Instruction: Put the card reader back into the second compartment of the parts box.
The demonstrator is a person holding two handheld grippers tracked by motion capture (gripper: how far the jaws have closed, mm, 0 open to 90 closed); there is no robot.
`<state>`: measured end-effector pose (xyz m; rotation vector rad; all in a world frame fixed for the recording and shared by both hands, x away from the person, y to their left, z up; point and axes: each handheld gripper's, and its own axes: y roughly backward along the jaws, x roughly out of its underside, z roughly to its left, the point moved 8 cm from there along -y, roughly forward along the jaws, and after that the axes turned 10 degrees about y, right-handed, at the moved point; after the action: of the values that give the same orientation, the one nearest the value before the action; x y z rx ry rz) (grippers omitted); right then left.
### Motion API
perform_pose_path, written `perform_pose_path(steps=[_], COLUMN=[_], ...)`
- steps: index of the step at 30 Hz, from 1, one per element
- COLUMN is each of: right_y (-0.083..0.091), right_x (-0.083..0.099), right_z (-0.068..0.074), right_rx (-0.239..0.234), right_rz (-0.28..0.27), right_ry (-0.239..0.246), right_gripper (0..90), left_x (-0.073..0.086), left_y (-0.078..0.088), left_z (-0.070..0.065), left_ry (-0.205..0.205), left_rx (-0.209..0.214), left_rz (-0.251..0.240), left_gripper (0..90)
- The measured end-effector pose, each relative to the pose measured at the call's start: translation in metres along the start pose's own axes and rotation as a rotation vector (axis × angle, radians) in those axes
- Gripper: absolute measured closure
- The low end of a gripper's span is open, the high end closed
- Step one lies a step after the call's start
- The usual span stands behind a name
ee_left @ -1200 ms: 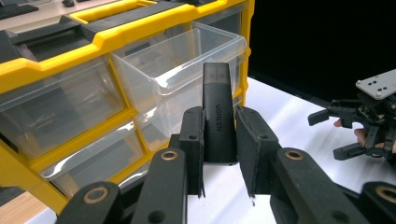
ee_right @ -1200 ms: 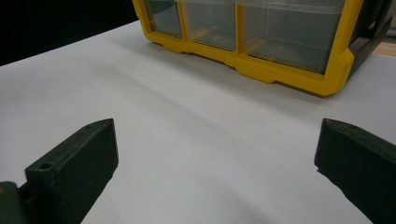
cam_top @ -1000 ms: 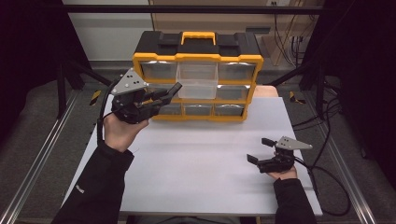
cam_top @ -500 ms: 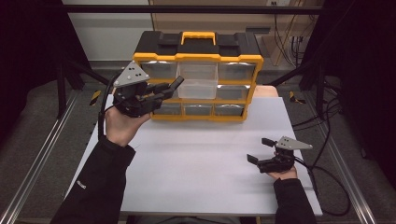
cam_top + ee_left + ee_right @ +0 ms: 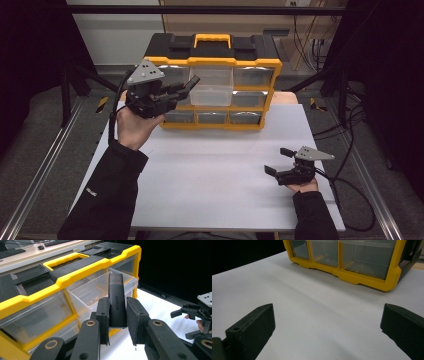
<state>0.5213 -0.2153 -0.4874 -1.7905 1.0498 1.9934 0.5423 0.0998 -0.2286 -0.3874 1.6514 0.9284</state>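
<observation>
Up and forward goes my left gripper [image 5: 117, 322] — clamped on the black dongle [image 5: 116, 302], at the open drawer [image 5: 100, 290]; dropping it remains — right gripper [image 5: 280, 161] gapes empty.

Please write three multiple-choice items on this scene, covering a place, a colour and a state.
1. Where do the left tongs carry the black UGREEN stick?
A. By the pulled-out clear drawer of the organiser
B. Flat on the white table
C. Beside the right tongs

2. What colour is the frame of the drawer organiser?
A. Red
B. Yellow
C. Green

3. How do the right tongs stand?
A. Shut on a drawer
B. Shut on a cable
C. Open, with nothing between them

Answers:
1 A, since the left gripper view has the stick raised in front of the open middle drawer.
2 B, since the frame and handle are yellow around the black top.
3 C, since the right gripper view has the two pads wide apart above the bare white table.
</observation>
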Motion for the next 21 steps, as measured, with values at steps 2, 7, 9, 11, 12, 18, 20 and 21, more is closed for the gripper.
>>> perform_pose_path(steps=[2,7,9,11,12,18,20,21], right_y=[0.000,0.000,0.000,0.000,0.000,0.000,0.000,0.000], right_x=[0.000,0.000,0.000,0.000,0.000,0.000,0.000,0.000], right_z=[0.000,0.000,0.000,0.000,0.000,0.000,0.000,0.000], right_rx=[-0.001,-0.001,0.000,-0.001,-0.001,0.001,0.000,0.001], right_rz=[0.000,0.000,0.000,0.001,0.001,0.003,0.002,0.003], right_ry=[0.000,0.001,-0.001,0.000,0.001,0.002,0.001,0.001], right_gripper=[0.2,0.2,0.2,0.2,0.2,0.2,0.2,0.2], left_x=[-0.002,-0.007,-0.008,-0.008,-0.009,-0.011,-0.013,-0.013], left_y=[-0.002,-0.006,-0.008,-0.010,-0.012,-0.017,-0.019,-0.020], left_z=[0.000,0.000,0.001,0.001,0.002,0.003,0.003,0.003], left_ry=[-0.004,-0.005,-0.008,-0.008,-0.002,-0.003,-0.004,-0.005], left_rx=[-0.003,-0.005,-0.008,-0.010,-0.006,-0.010,-0.011,-0.013], left_rz=[-0.001,0.000,0.003,0.006,0.006,0.006,0.008,0.010], left_gripper=[71.9,72.0,71.9,72.0,71.9,71.9,71.9,72.0])
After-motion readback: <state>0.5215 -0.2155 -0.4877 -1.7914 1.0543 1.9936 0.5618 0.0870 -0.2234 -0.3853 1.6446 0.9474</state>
